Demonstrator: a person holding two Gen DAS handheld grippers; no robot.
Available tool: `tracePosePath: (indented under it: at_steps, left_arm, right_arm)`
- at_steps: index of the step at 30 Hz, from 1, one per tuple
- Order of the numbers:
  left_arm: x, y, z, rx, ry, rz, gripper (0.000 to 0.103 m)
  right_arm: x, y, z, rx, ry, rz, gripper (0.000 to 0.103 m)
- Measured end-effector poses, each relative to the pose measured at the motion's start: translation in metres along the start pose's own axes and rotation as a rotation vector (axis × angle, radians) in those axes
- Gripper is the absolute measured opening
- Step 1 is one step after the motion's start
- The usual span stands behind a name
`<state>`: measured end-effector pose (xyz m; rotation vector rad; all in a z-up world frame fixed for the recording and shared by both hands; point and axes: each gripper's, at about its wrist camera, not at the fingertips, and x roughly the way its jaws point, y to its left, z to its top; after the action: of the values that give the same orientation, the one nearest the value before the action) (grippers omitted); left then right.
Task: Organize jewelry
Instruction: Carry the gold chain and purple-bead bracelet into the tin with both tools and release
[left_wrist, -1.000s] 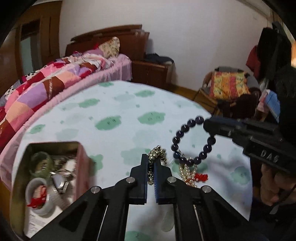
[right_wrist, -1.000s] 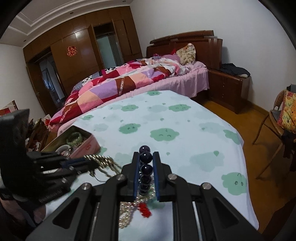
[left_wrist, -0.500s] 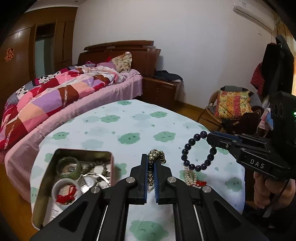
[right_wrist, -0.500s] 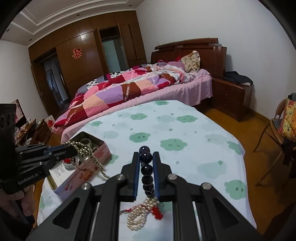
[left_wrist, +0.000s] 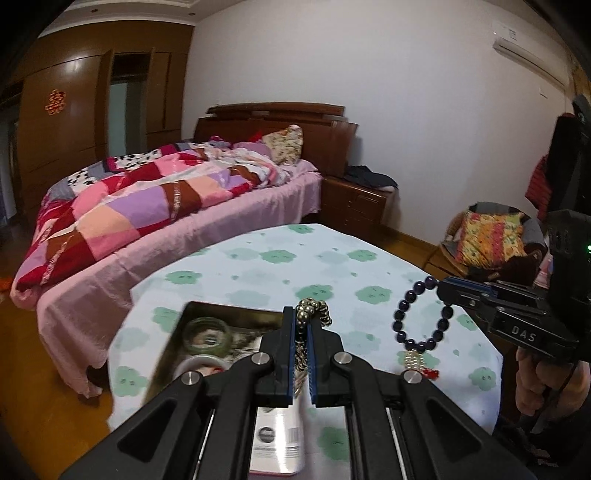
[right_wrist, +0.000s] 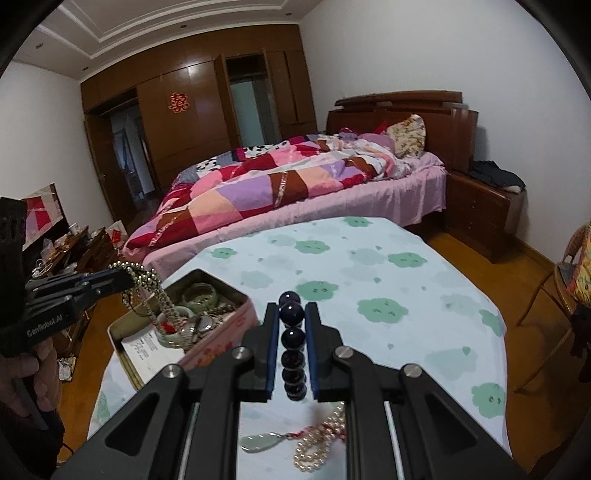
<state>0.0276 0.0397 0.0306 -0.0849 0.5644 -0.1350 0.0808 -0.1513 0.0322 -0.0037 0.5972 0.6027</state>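
My left gripper (left_wrist: 303, 325) is shut on a gold bead chain (left_wrist: 312, 312) and holds it in the air above the open tin box (left_wrist: 221, 314). In the right wrist view the chain (right_wrist: 155, 291) hangs from the left gripper (right_wrist: 123, 277) down into the box (right_wrist: 207, 280). My right gripper (right_wrist: 291, 317) is shut on a dark blue bead bracelet (right_wrist: 292, 339), held above the table; it also shows in the left wrist view (left_wrist: 421, 317). A pearl strand with a red tassel (right_wrist: 321, 443) hangs under the bracelet.
The box holds a green bangle (right_wrist: 199, 293), a white bangle (right_wrist: 173, 332) and other pieces. The table has a white cloth with green clouds (right_wrist: 369, 266). A bed (right_wrist: 295, 188) stands behind, a chair with a cushion (left_wrist: 487, 240) to the right.
Both grippers rose higher above the table with their jewelry. The left gripper moved left with the gold chain, over the tin box. The pearl strand lifted with the bracelet.
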Motion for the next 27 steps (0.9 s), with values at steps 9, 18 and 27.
tracePosePath:
  at_steps: [9,18,27]
  left_arm:
    - [-0.008,0.034,-0.002,-0.052,-0.008,0.074,0.004]
    - [-0.002,0.054,-0.011,-0.078,0.021,0.131,0.004]
    - [0.004,0.07,-0.022,-0.104,0.054,0.153,0.004]
  right_arm:
    - [0.012,0.036,0.017,-0.072,-0.016,0.082,0.016]
    - [0.03,0.074,0.024,-0.134,-0.009,0.168,0.016]
    - [0.049,0.106,0.022,-0.169,0.024,0.238,0.016]
